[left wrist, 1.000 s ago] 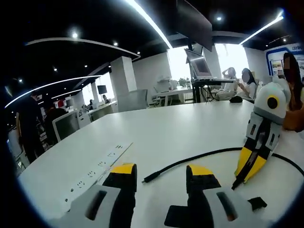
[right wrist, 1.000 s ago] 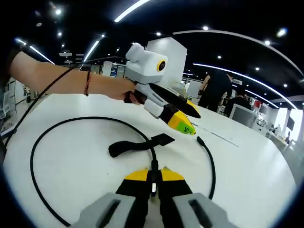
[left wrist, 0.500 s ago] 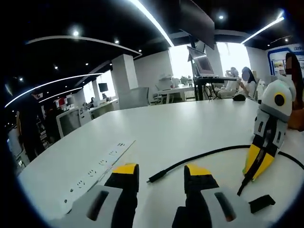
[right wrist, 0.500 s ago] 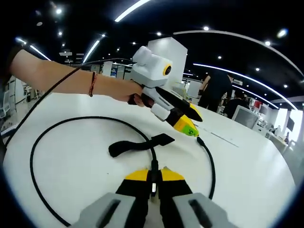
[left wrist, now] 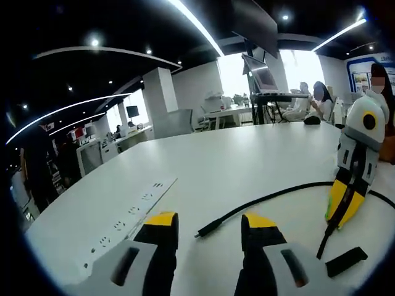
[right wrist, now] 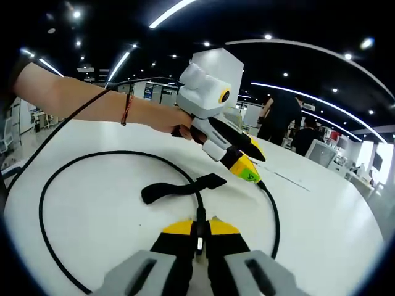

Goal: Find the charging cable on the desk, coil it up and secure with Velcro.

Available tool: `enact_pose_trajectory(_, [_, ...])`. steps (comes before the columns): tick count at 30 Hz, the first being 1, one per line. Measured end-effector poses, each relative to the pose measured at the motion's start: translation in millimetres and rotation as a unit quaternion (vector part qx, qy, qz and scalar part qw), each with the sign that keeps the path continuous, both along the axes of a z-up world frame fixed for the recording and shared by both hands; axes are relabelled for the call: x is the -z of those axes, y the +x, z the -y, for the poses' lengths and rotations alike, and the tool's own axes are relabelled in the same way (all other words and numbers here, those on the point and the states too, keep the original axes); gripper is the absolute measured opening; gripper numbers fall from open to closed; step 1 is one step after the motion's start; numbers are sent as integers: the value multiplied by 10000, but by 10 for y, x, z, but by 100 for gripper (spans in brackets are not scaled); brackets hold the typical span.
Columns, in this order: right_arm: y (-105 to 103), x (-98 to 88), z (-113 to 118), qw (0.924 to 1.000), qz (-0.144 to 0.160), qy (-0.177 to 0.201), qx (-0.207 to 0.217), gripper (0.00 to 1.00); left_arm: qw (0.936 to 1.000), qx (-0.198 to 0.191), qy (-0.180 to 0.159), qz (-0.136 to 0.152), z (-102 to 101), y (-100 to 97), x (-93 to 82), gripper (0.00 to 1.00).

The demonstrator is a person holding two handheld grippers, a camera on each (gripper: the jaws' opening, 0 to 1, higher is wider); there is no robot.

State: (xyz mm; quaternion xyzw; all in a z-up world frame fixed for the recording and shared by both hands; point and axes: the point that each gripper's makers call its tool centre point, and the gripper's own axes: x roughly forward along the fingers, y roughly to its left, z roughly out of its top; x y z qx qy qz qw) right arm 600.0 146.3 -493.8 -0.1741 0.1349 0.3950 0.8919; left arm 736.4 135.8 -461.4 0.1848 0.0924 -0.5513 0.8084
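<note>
The black charging cable (right wrist: 80,161) lies in a wide loop on the white surface (right wrist: 321,222), one plug clamped between the right gripper's (right wrist: 199,227) closed fingers. Its Velcro strap (right wrist: 179,186) lies inside the loop. The free plug (left wrist: 207,229) rests ahead of the left gripper (left wrist: 203,222), fingers apart. A power strip (left wrist: 133,213) lies toward the surface's edge.

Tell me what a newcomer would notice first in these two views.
In the right gripper view, the black charging cable sweeps a wide loop over the white desk, one end pinched in the shut right gripper. The black Velcro strap lies inside that loop. In the left gripper view, the open left gripper points at the cable's free plug, with a white power strip to its left.
</note>
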Motion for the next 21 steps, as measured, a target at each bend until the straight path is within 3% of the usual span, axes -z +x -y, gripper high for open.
enact_pose_trajectory(21, [7, 13, 13, 10000, 2, 6, 2, 8, 9996, 39, 65, -278, 142, 94, 196, 41])
